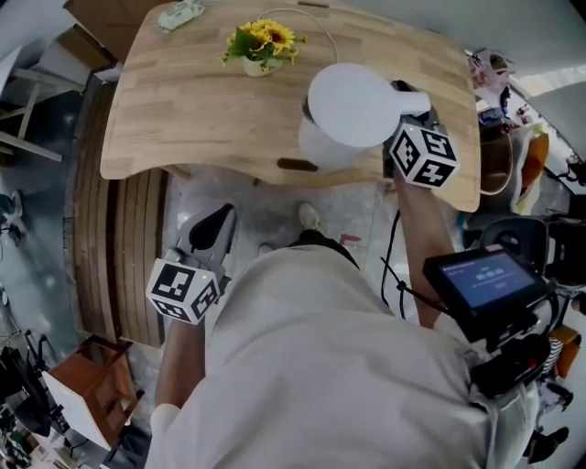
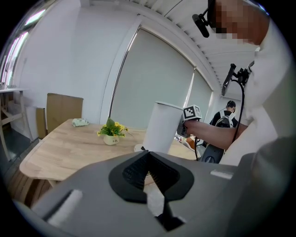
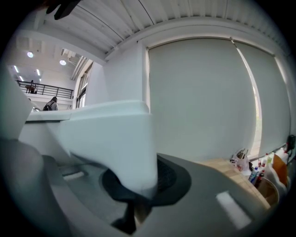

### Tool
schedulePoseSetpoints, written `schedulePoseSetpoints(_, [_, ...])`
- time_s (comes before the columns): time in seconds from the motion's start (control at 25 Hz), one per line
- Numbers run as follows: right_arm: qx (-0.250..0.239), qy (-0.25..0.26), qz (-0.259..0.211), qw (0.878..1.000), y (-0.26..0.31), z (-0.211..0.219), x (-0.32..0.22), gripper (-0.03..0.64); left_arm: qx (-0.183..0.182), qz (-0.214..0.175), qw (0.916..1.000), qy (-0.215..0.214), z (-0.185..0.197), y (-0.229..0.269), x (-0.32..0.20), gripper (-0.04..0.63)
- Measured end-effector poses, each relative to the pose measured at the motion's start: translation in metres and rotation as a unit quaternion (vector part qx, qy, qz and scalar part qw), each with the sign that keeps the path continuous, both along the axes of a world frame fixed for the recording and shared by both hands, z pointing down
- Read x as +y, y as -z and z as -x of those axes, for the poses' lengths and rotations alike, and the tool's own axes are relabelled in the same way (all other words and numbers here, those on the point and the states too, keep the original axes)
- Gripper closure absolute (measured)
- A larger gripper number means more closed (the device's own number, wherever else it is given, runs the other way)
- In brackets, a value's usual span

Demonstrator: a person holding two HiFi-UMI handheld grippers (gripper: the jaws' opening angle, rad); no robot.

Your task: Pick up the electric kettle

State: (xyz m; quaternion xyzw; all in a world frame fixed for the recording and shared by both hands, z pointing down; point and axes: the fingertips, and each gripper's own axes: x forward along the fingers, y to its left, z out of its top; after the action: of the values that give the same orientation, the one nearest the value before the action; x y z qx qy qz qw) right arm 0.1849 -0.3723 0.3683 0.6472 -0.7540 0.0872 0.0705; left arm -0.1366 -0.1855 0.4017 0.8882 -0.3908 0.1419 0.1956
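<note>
Light wooden table (image 1: pixel 183 110), rounded corners, fills the upper head view. White electric kettle (image 1: pixel 352 105), tall, smooth and lidded, is over the table's near right part, carried by its handle (image 3: pixel 125 152). Right gripper (image 1: pixel 410 119): jaws narrow and clamped on that white handle, seen close in its own view. Left gripper (image 1: pixel 211 229): low, below the table's near edge and well apart from the kettle; jaws together with nothing between them. Yellow flowers in a small white pot (image 1: pixel 261 46) stand mid-table, beyond the kettle. Pale green object (image 1: pixel 180 14) lies at the far edge.
</note>
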Motion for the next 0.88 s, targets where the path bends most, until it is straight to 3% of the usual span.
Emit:
schedulePoseSetpoints(0.56, [-0.004,0.003,-0.009,1.000,0.026,0.062,0.148,0.583,0.010,-0.006,0.9978,-0.065,0.040,-0.013,0.090,0.588])
schedulePoseSetpoints(0.88, [0.003,0.006,0.010,1.000,0.013,0.070,0.180,0.583,0.019,0.005,0.9957,-0.091,0.028,-0.028,0.088,0.588])
